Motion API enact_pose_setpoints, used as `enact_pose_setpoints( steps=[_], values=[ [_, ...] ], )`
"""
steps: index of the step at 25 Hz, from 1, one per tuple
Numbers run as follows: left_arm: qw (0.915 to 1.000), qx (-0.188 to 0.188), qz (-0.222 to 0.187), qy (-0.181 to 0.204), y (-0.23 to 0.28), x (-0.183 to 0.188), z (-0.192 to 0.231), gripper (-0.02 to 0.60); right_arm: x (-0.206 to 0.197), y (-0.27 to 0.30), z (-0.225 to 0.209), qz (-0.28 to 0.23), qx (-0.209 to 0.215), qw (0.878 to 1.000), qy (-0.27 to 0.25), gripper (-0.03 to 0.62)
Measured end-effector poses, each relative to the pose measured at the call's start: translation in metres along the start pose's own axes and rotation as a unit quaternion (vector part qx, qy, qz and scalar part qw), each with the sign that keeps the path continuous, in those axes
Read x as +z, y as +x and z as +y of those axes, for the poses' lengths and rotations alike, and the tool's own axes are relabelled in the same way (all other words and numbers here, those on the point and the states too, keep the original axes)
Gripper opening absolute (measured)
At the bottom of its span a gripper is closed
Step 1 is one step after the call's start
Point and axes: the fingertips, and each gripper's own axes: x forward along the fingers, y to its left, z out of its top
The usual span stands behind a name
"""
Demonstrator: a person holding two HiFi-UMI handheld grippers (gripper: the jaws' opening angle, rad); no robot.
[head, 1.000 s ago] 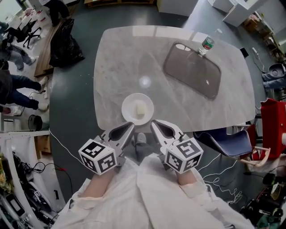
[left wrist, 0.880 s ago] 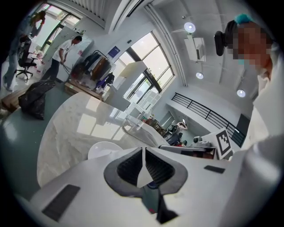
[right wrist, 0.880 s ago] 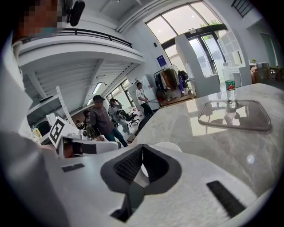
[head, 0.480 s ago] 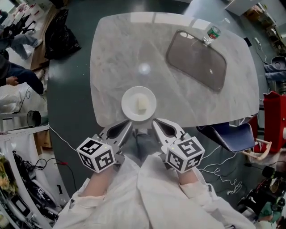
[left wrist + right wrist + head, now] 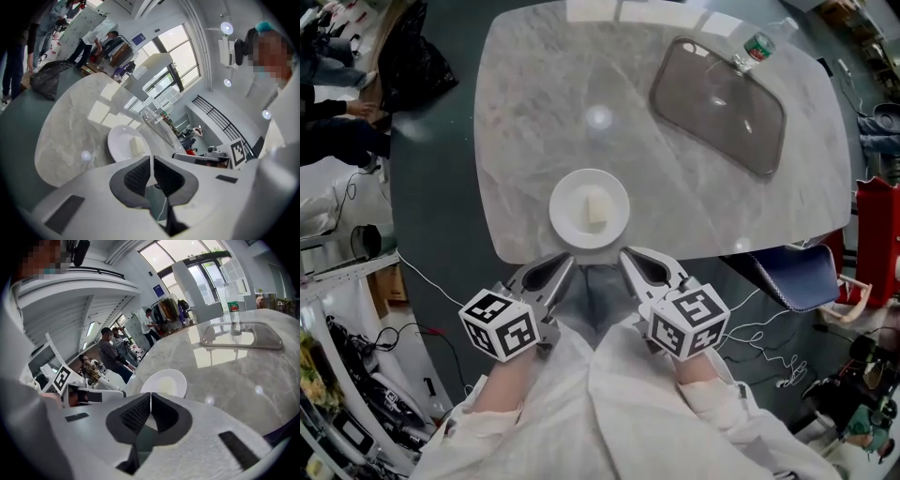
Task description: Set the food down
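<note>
Down at the near edge of the marble table (image 5: pixel 534 122), both tools sit just off the rim on the person's side. Left gripper (image 5: pixel 555 275) has its jaws pressed together with nothing in them, and the right gripper (image 5: pixel 639 269) is the same deal, clamped on air. Neither one touches anything. Loads of bare marble to the left of and beyond the white plate (image 5: pixel 562 201); the grey tray (image 5: pixel 717 103) and the water bottle (image 5: pixel 758 45) are well apart at the far right corner. The food (image 5: pixel 596 208), a pale little block, lies in the middle of that plate, which sits right by the near rim, just ahead of both tips and between them.
</note>
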Motion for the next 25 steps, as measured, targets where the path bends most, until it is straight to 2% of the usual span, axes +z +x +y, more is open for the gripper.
enact_pose_setpoints(
  steps=[6, 18, 25],
  values=[
    [0.9998, 0.019, 0.004, -0.009, 0.006, -0.002, 0.018, 0.031, -0.010, 0.013, -0.009, 0.017, -0.003, 1.000, 0.024, 0.003],
    [0.9986, 0.025, 0.035, -0.031, 0.020, -0.013, 0.042, 0.031, -0.031, 0.037, -0.017, 0.055, 0.006, 0.997, 0.056, 0.005],
    [0.9979, 0.040, 0.044, -0.023, 0.022, -0.014, 0.051, 0.032, -0.035, 0.041, -0.026, 0.059, -0.003, 0.996, 0.063, 0.005]
  ],
)
